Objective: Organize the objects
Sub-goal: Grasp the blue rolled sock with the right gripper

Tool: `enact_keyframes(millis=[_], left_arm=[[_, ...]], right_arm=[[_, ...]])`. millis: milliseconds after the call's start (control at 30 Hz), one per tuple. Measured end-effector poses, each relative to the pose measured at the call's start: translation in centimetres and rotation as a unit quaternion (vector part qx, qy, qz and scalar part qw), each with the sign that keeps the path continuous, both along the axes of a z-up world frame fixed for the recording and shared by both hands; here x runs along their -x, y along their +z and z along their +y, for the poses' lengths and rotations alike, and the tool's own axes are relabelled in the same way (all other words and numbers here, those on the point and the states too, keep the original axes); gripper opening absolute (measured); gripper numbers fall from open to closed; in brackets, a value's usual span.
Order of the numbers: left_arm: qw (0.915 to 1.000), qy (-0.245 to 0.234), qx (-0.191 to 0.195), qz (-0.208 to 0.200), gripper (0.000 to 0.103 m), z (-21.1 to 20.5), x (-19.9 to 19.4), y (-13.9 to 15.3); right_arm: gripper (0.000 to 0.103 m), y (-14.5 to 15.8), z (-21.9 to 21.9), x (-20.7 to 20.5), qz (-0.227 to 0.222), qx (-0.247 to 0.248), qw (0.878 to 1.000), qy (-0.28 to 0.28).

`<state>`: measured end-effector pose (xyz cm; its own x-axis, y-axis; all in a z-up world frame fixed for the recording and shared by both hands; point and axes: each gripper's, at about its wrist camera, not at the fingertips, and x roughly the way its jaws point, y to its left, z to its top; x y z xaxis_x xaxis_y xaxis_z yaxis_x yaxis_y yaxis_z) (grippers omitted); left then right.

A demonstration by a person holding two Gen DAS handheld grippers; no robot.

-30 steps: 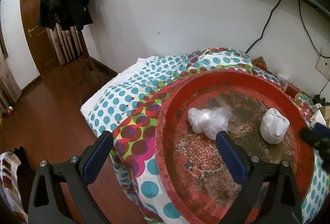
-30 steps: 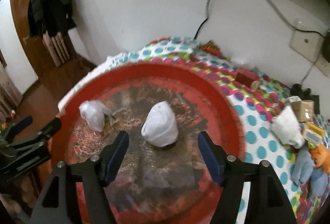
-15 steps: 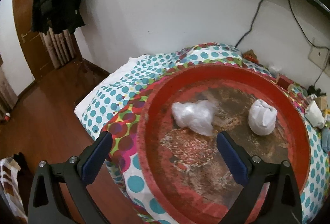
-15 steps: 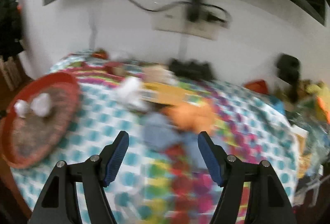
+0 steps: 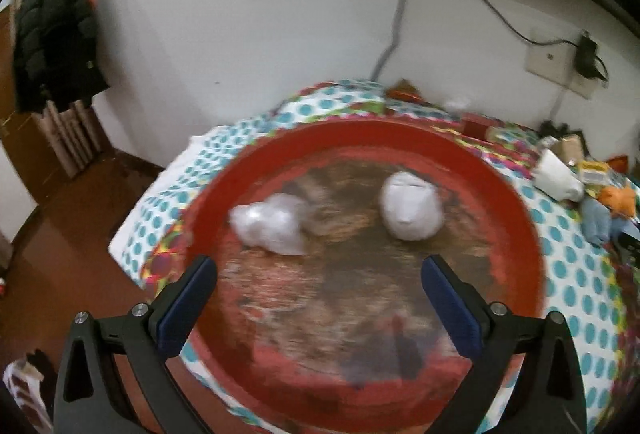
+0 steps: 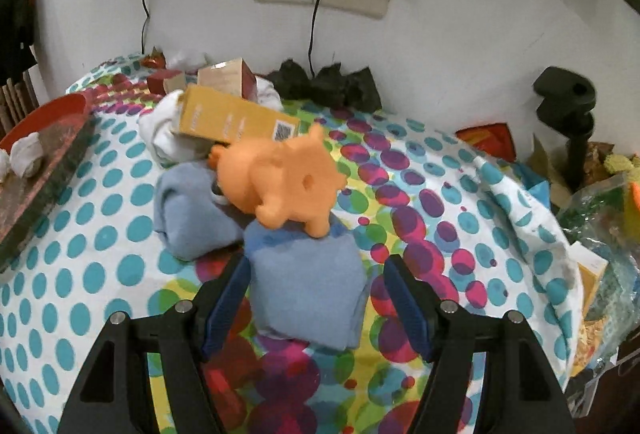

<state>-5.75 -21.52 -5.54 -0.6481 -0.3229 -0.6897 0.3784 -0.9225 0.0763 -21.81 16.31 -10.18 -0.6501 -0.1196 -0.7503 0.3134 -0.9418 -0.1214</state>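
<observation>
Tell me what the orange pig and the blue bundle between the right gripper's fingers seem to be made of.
Orange pig: likely soft rubber or vinyl; smooth, matte, moulded in one colour, with rounded legs and ears. Blue bundle: knit fabric, probably a rolled sock or cloth; a soft, slightly fuzzy surface with folded edges, no sheen.

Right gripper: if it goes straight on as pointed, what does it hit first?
Likely the nearer blue cloth bundle, already between the open right gripper fingers. The orange toy pig sits just beyond.
</observation>
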Motion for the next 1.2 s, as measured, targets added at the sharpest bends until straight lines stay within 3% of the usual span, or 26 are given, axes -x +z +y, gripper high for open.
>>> enact_keyframes(millis=[233, 367, 433, 500, 667, 800, 933, 1200], left_arm=[[0.9961, -0.088, 0.010, -0.001, 0.102, 7.4, 3.3, 0.7], [0.9888, -0.148, 0.002, -0.015, 0.102, 12.4, 6.1, 0.1], [0.9846, -0.174, -0.004, -0.021, 0.102, 14.6, 7.4, -0.2], [0.9789, -0.201, -0.019, -0.035, 0.102, 17.1, 8.9, -0.7], [0.9671, -0.248, -0.031, -0.049, 0.102, 21.7, 11.5, -1.8], [0.9583, -0.275, -0.041, -0.066, 0.102, 24.2, 13.6, -2.9], [0.9564, -0.273, -0.063, -0.081, 0.102, 25.4, 15.6, -4.3], [0.9521, -0.290, -0.043, -0.087, 0.097, 27.6, 18.2, -5.5]], right_arm=[[0.071, -0.8, 0.1, 0.5, 0.004, 0.012, 1.000, 0.004], [0.071, -1.4, -0.5, 0.9, -0.012, -0.003, 1.000, 0.011], [0.065, -1.5, -0.4, 1.0, -0.017, 0.001, 1.000, 0.012], [0.048, -1.5, -0.3, 1.0, -0.023, 0.015, 0.999, 0.022], [0.040, -1.3, 0.4, 0.3, -0.018, 0.019, 1.000, 0.013], [0.040, -1.3, 2.2, -0.8, -0.022, 0.031, 0.999, 0.001], [0.040, -1.3, 3.8, -2.2, -0.022, 0.031, 0.999, -0.008], [0.040, -1.4, 4.7, -2.0, -0.032, 0.054, 0.998, -0.014]])
